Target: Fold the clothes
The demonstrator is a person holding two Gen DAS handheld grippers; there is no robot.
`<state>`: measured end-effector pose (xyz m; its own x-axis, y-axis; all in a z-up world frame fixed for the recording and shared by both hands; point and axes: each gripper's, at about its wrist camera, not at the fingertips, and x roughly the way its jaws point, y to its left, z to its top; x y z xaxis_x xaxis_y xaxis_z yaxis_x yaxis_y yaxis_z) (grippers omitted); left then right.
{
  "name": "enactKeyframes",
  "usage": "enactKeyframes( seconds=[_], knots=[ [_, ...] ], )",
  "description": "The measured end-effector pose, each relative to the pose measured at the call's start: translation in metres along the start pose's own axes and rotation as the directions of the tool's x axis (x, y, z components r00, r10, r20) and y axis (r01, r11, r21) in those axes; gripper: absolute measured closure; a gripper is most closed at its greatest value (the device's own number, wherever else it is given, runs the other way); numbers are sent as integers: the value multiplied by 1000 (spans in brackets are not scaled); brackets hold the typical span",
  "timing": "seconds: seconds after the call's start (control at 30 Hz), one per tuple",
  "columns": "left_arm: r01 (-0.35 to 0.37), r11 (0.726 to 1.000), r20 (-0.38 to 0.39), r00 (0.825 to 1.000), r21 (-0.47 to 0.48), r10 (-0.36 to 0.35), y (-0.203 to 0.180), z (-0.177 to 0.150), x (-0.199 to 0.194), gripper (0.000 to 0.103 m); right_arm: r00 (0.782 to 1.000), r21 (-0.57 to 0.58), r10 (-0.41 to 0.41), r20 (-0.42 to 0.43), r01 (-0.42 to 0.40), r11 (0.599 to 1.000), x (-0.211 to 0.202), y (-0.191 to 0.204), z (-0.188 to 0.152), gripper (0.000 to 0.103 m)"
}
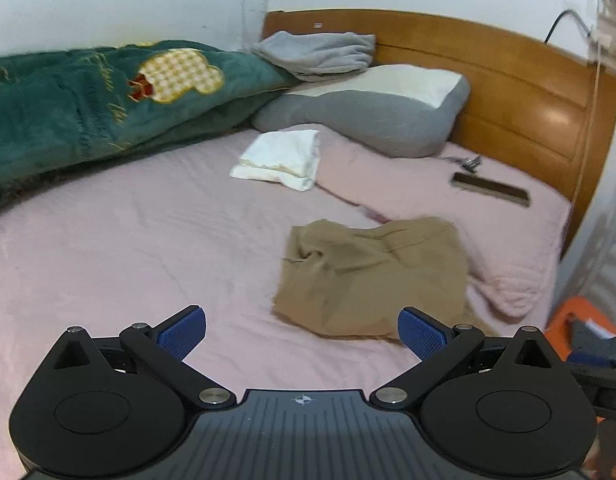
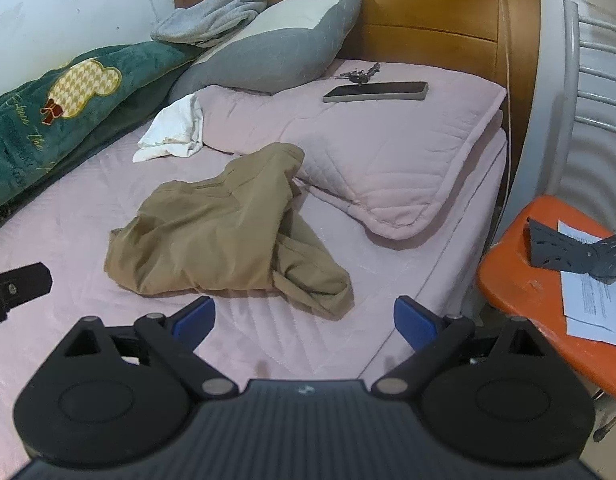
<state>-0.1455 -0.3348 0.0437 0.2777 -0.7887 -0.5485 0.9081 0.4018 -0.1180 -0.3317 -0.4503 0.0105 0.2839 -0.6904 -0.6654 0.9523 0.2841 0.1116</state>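
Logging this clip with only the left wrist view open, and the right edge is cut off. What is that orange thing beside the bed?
Observer: An orange chair seat with printed paper sheets and a grey perforated part on it.
Operator: Is the tan garment neatly folded?
Observer: No. The tan garment is crumpled, with one loose end trailing toward the bed edge.
Operator: The dark bar on the pink pillow is blurred here.
Observer: It is a phone lying flat, keys just behind it.
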Motion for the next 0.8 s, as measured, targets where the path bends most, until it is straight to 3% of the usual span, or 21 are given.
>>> enactKeyframes(
  seconds=[0.13, 0.2, 0.3, 0.37, 0.57, 0.67, 0.8],
  knots=[
    [77, 990, 53, 996, -120, -71, 11, -7, 4, 0, 1000, 23, 3, -22, -2, 1000, 5, -6, 0, 6],
    [48, 995, 47, 998, -89, -44, 6, -9, 6, 0, 999, 21, 2, -32, -1, 1000, 8, -7, 0, 6],
    [-66, 995, 25, 998, 71, 64, -11, -8, 9, 0, 999, 8, 4, -43, -3, 1000, 10, -5, 1, 6],
    [-106, 990, 33, 994, 98, 103, -17, -9, 9, 0, 999, -1, 4, -42, -4, 1000, 11, -3, 2, 6],
    [-60, 997, 2, 998, 57, 60, -14, -10, 18, 0, 999, -23, 9, -50, -10, 1000, 12, 1, 4, 6],
    [-96, 994, 54, 994, 54, 93, -14, -5, 12, 0, 999, -23, 3, -53, -4, 1000, 14, -1, 3, 6],
    [11, 999, 66, 998, -34, -9, -6, -1, 11, 0, 998, -12, 7, -69, -8, 1000, 18, -3, 2, 6]
  ],
)
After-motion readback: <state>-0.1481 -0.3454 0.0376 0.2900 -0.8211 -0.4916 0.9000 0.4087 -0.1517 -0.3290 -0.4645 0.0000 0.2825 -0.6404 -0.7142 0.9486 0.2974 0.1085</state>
